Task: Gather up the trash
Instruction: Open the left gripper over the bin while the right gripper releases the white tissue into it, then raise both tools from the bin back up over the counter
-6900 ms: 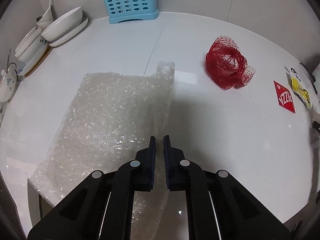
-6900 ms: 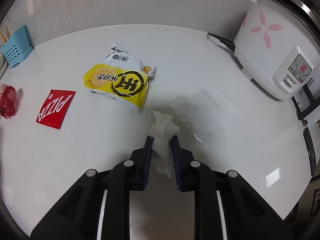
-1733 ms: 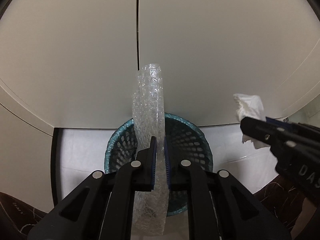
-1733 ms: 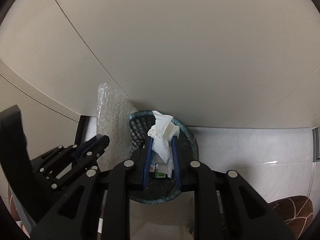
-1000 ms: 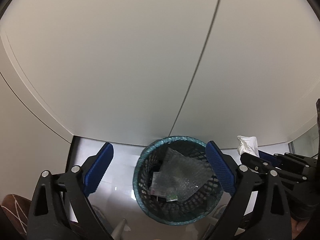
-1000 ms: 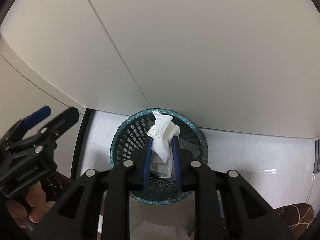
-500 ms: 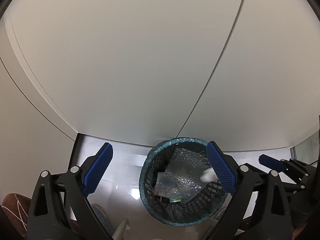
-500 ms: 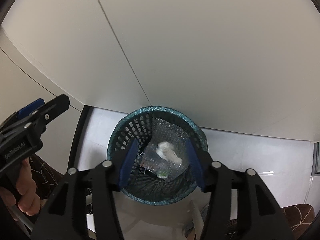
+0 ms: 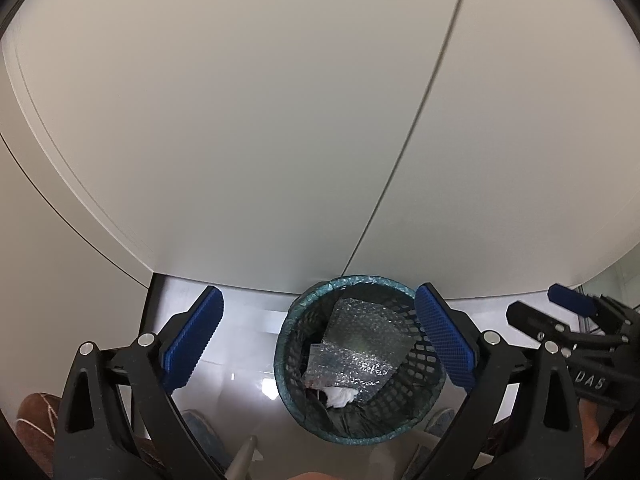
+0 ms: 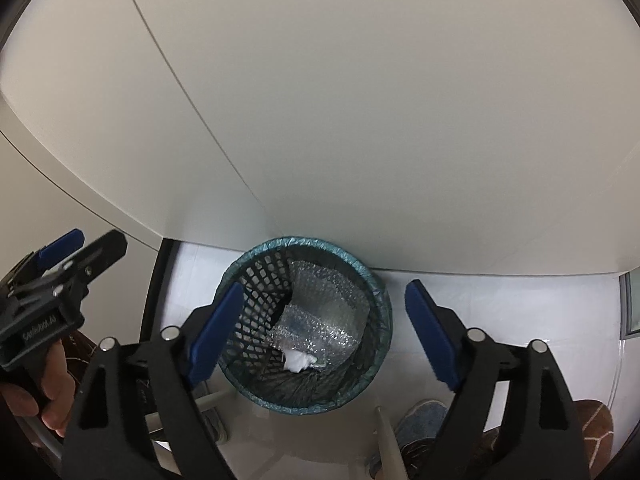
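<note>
Hanging above the floor, the right gripper (image 10: 324,334) had just been spreading its fingers, nothing between them, and the left gripper (image 9: 318,340) stood released and bare as well. Below both, the mesh bin (image 10: 376,288) stood on the floor against the pale cabinet (image 10: 360,100). Inside the bin lay the bubble wrap (image 10: 324,312), with the crumpled tissue (image 10: 297,360) at its near edge.
</note>
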### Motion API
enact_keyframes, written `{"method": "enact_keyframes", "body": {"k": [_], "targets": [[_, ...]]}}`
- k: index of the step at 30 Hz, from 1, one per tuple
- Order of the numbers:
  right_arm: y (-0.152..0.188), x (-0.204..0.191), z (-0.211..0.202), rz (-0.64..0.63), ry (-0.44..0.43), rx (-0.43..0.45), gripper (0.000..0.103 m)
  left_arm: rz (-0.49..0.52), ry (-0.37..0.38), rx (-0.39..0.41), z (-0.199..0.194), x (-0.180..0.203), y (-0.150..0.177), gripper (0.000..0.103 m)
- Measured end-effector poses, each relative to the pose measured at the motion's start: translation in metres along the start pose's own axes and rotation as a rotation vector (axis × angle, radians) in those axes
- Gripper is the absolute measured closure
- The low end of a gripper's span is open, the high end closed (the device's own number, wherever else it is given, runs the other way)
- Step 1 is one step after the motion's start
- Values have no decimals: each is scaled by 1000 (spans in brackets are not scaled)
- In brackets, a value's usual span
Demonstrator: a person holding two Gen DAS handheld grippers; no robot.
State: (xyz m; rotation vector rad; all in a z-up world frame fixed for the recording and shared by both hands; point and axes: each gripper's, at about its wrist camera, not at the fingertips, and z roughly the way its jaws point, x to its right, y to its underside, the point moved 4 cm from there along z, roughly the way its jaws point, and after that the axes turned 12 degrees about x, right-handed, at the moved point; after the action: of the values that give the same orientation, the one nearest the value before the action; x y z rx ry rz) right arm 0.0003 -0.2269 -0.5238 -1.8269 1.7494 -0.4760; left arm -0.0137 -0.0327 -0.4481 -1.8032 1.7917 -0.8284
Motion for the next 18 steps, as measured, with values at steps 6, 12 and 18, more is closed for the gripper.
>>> {"method": "enact_keyframes", "body": {"k": [6, 12, 18], "targets": [[-19, 4, -29, -9, 27, 53, 17, 1, 8, 25, -27, 8, -16, 8], [-43, 9, -70, -17, 50, 129, 12, 26, 24, 56, -61, 22, -36, 8], [-68, 10, -112, -21, 67, 196, 12, 33, 28, 90, -95, 31, -60, 8]]}}
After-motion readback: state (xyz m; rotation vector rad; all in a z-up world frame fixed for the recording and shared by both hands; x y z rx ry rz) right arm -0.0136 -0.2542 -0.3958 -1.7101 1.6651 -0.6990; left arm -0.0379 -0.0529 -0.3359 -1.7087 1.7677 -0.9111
